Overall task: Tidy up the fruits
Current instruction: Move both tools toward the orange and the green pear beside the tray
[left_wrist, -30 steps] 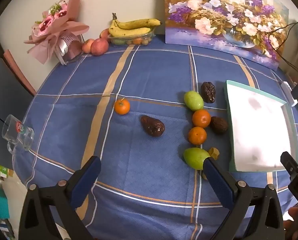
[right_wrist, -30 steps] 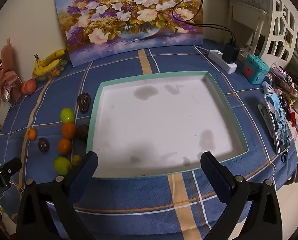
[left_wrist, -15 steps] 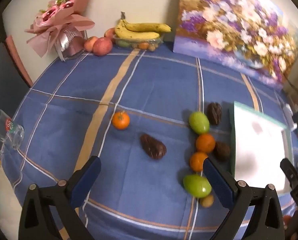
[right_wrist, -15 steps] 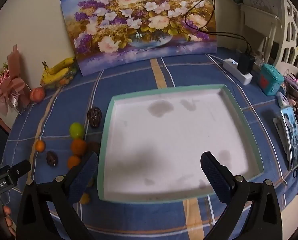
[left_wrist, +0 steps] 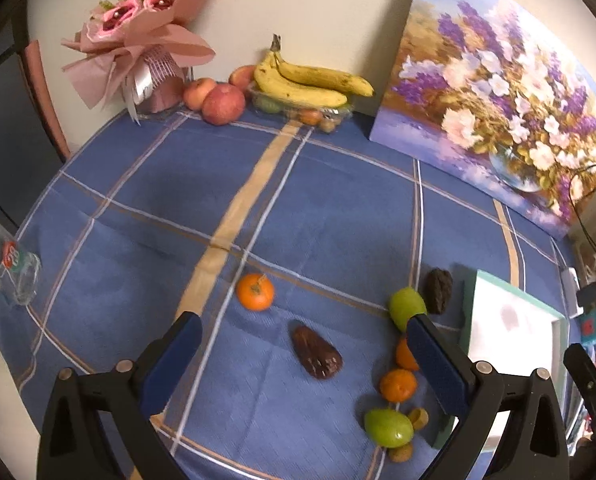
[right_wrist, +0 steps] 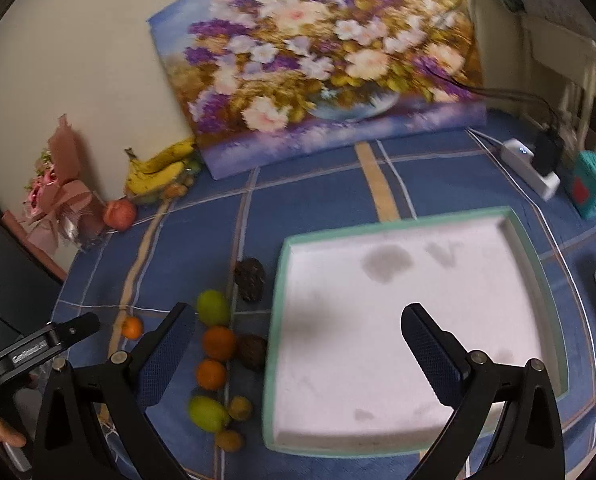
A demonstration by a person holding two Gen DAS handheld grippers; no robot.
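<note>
While both the left gripper (left_wrist: 302, 354) and right gripper (right_wrist: 298, 346) hover wide open and empty, small round fruits (left_wrist: 398, 385) lie on the tabletop (left_wrist: 318, 200) beside an empty tray (right_wrist: 418, 450); likely light, firm, rollable, best pinched across the middle.

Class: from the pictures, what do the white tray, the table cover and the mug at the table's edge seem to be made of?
Tray: likely foam or card, matte white, stained, teal rim. Table cover: woven cloth, matte, faint creases. Mug: clear glass or plastic, see-through.
</note>
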